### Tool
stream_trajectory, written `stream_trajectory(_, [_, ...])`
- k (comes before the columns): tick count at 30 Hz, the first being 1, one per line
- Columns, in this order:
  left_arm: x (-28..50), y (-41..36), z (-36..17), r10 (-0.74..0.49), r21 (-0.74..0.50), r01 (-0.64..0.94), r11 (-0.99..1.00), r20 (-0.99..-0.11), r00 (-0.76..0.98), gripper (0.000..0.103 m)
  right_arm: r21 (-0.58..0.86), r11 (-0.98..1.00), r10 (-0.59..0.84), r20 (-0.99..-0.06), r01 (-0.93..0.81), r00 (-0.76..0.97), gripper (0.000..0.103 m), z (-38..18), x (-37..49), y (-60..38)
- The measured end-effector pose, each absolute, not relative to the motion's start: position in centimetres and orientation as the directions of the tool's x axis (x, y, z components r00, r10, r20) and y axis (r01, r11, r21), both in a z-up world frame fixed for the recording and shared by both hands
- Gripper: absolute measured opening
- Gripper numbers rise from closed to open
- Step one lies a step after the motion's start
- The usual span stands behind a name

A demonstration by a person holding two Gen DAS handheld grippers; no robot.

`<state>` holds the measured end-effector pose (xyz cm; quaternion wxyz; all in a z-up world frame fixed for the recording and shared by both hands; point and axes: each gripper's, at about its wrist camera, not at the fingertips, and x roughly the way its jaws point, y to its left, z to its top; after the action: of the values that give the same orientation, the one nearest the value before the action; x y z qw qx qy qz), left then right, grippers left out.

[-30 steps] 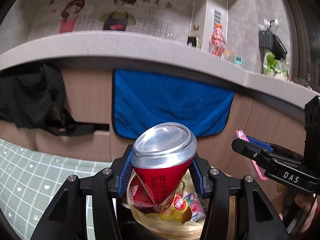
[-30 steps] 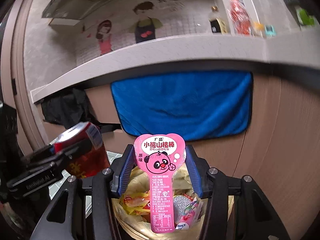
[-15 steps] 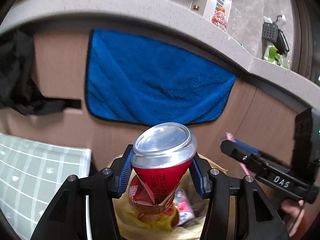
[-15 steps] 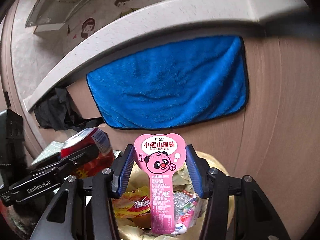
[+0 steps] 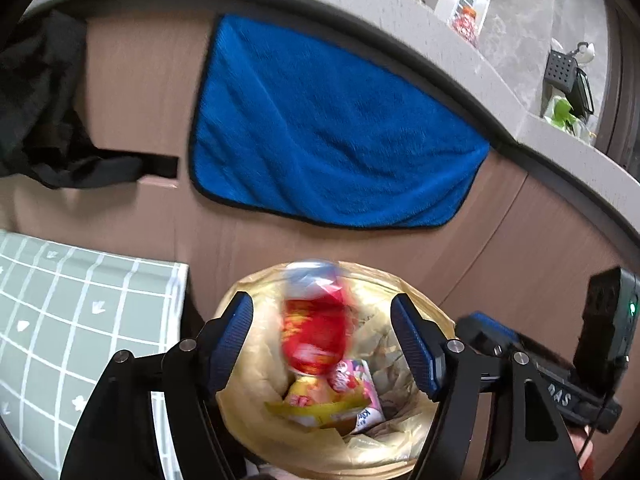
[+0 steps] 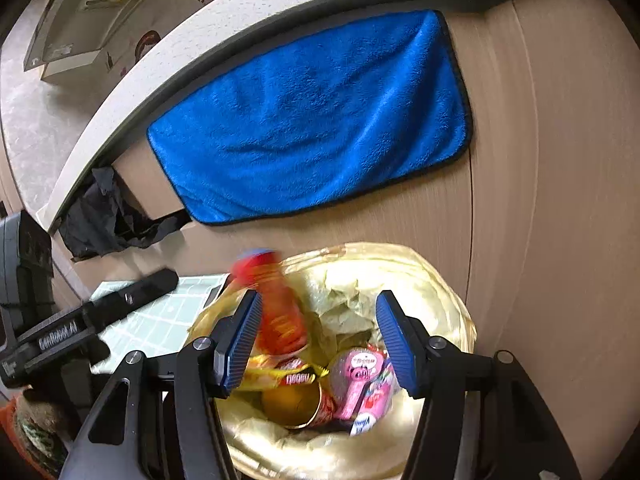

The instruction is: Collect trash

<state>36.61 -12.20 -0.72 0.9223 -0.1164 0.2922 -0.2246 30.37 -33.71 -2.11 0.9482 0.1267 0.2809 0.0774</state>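
Both grippers' jaws are opening above the trash bin (image 5: 256, 392). The red can (image 5: 316, 320), blurred, drops clear between the left gripper (image 5: 322, 344) pads; the pink wrapper (image 6: 356, 380) already lies in the bin below the right gripper (image 6: 318, 340). Any trash left elsewhere is out of view; the bin's depth is hidden.

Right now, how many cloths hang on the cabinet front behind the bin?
2. The blue towel hangs above the bin; the black cloth hangs further left under the counter edge. More may be out of frame.
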Motion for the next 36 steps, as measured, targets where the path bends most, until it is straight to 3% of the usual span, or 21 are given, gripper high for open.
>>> stream_trajectory(11, [23.8, -6.2, 1.3, -0.338, -0.222, 0.259, 0.940, -0.512, 0.790, 0.072, 0.232, 0.968, 0.205, -0.513, -0.096, 0.834, 0.059, 0.9, 20.5, -29.8])
stream_trajectory(17, [14.2, -2.9, 2.3, -0.226, -0.153, 0.172, 0.973, -0.501, 0.835, 0.072, 0.103, 0.982, 0.187, -0.451, -0.157, 0.873, 0.059, 2.3, 11.9, -24.6])
stream_trajectory(22, [8.0, -2.7, 2.2, -0.077, 0.007, 0.090, 0.996, -0.457, 0.886, 0.072, 0.076, 0.979, 0.202, -0.437, -0.188, 0.877, 0.059, 1.5, 7.1, -21.8])
stream_trajectory(28, [3.2, -2.8, 1.3, -0.050, 0.035, 0.071, 0.997, -0.414, 0.909, 0.072, 0.095, 0.987, 0.160, -0.412, -0.132, 0.897, 0.059, 0.4, 3.3, -21.1])
stream_trajectory(36, [1.8, -3.3, 1.3, -0.062, 0.041, 0.087, 0.995, -0.417, 0.907, 0.071, 0.073, 0.992, 0.124, -0.428, -0.103, 0.895, 0.059, -0.7, 1.0, -20.8])
